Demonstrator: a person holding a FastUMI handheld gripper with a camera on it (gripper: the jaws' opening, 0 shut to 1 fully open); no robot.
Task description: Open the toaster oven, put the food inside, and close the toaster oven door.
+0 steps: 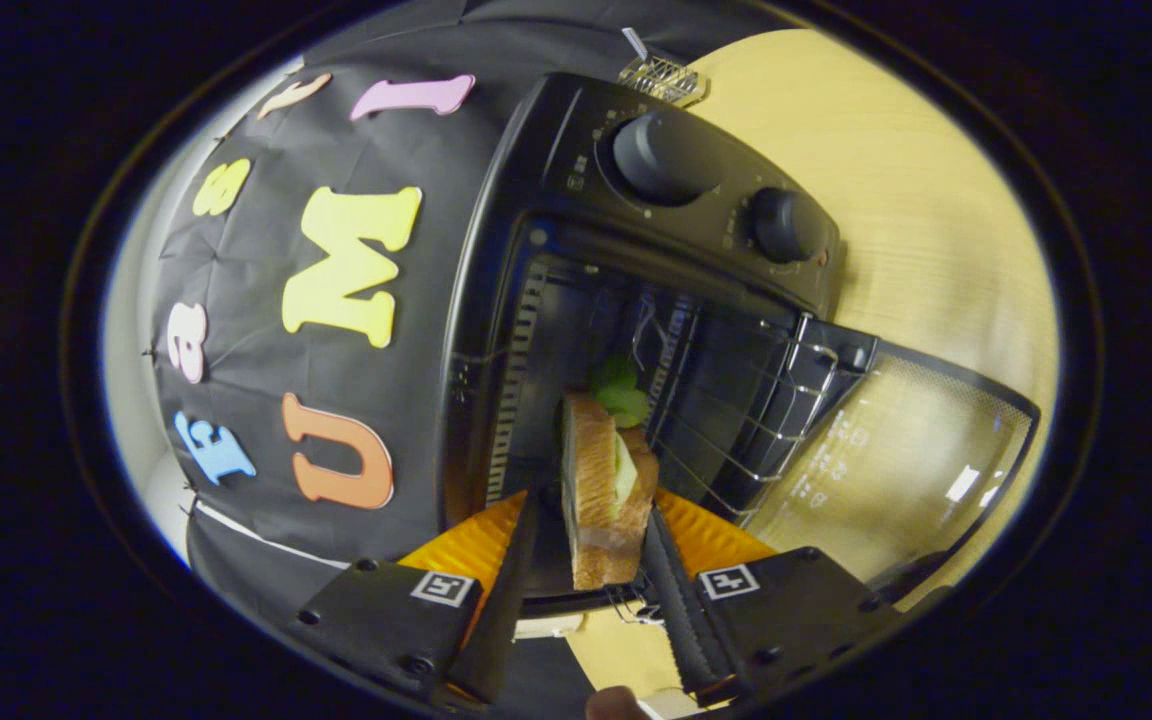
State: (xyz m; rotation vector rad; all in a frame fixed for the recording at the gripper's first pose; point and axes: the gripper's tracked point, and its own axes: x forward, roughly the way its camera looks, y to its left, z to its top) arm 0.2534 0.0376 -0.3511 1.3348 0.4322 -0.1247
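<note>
Sandwich point(604, 490) pinched between claw point(591, 560) fingers, at mouth of toaster oven point(576, 300), door point(896, 450) dropped open; lettuce point(622, 392) pokes toward wire rack point(736, 400); risk: tilted slice catches rack or door frame, filling slides out if grip loosens early

A pale yellow wood-grain tabletop point(921, 215) spreads to the right, lit warmly. At its far edge lies a small silvery wire-mesh rack point(663, 79), partly cut off. On the left hangs the creased black cloth wall point(406, 420) of the booth.
</note>
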